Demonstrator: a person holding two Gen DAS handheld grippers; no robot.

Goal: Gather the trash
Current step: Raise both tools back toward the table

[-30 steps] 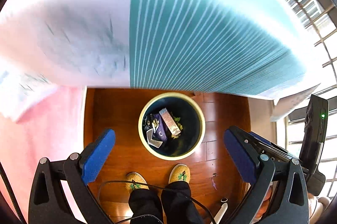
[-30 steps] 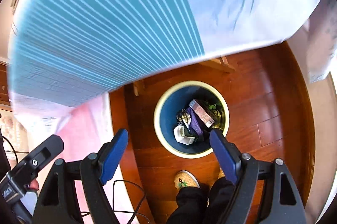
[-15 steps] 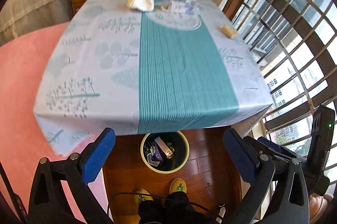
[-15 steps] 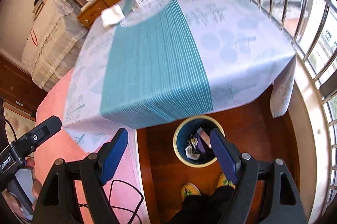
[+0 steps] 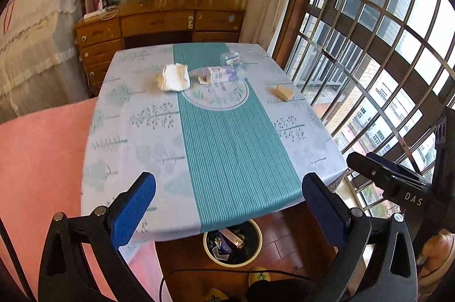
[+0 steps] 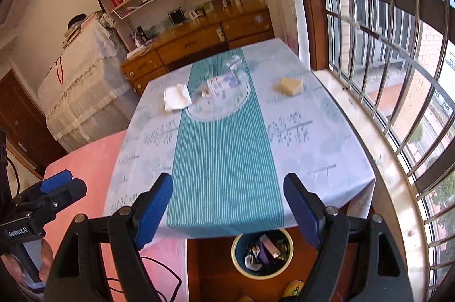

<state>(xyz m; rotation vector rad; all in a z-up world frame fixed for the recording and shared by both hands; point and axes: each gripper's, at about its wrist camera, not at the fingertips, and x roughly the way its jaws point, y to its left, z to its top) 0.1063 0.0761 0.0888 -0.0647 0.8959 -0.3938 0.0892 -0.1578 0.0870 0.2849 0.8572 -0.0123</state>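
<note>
**Both hand-held grippers empty above the near edge, trash waiting at the far end**

Left hand-held gripper [image 5: 229, 205] spread wide, nothing between the blue pads. Right hand-held gripper [image 6: 229, 209] likewise wide and empty. Both poised over the near edge of the table [image 5: 142, 131], angled down along the teal stripe, probably to take in the whole cloth and pick a target.

Four pieces of trash on the table, all toward the far end:
- Crumpled white paper napkin [image 5: 174, 77], left of the stripe, soft and loosely folded, just beside the round printed motif.
- Small carton [image 5: 216, 74] with purple and white print, lying on its side on the far part of the motif, its torn-open end facing the napkin.
- Clear plastic bottle [image 5: 233, 59] with a blue-and-white label, lying beyond the carton near the far edge; hard to read, being see-through.
- Tan, spongy-looking block [image 5: 281, 91], alone near the right edge, well apart from the rest.

Round bin [image 6: 261, 252] with a pale rim and dark inside, on the wooden floor just beyond the near edge, partly tucked under the cloth's overhang. Already some wrappers and a small box inside. Handy spot: directly below the grippers, so likely a short drop after each pick.

Judged from the layout: collection partly done, four items left, a reach toward the far end needed next.
</note>
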